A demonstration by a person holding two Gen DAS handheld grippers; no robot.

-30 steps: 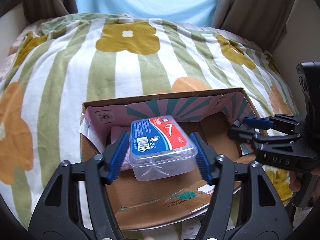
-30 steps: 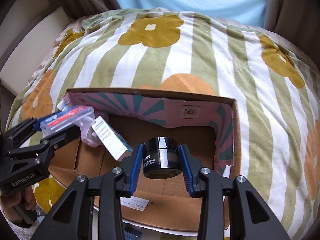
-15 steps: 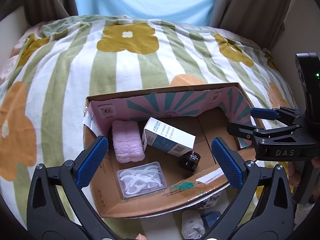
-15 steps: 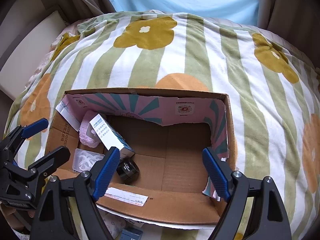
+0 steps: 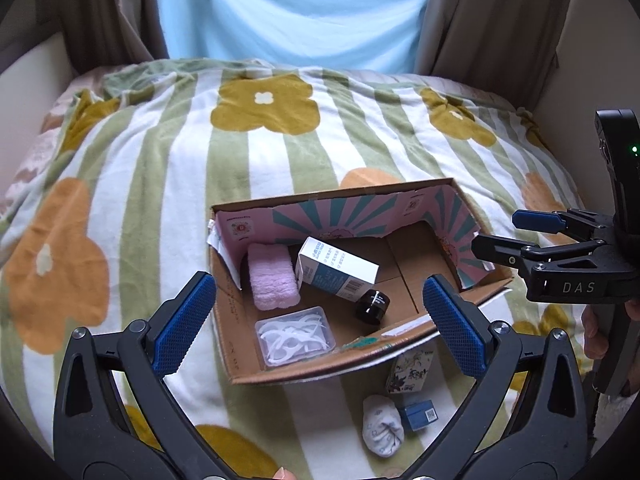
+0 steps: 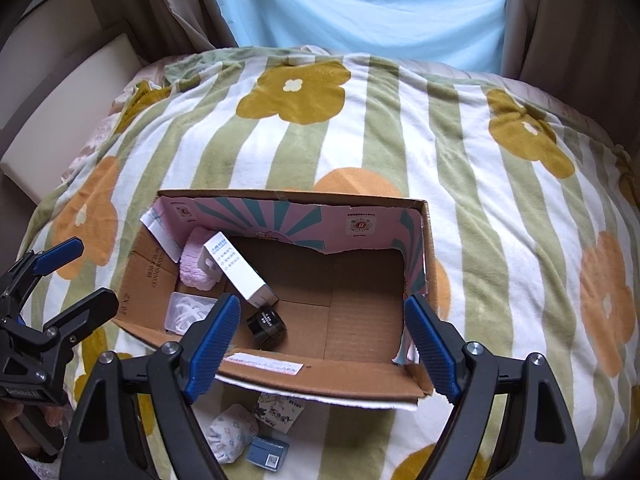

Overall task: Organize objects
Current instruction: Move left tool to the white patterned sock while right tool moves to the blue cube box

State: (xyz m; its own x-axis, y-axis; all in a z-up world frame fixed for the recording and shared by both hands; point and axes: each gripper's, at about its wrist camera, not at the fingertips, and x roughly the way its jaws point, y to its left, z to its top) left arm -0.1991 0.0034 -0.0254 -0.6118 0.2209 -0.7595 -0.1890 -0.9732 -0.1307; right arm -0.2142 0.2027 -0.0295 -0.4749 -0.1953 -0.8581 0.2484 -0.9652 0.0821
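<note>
Clear floss box (image 5: 295,336) and black jar (image 5: 373,304) now lie released; both hand-held grippers spread, withdrawn.

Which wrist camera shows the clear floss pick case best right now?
Left wrist: the clear floss pick case lies fully visible inside the cardboard box. In the right wrist view the case is partly hidden behind a gripper finger.

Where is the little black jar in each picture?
Left wrist view: the black jar lies in the cardboard box, centre-right, just below the white carton's right end.
Right wrist view: the black jar is lower-left of centre, beside the right gripper's left finger.
Shared landmark: the white carton, touching the jar in both.
</note>
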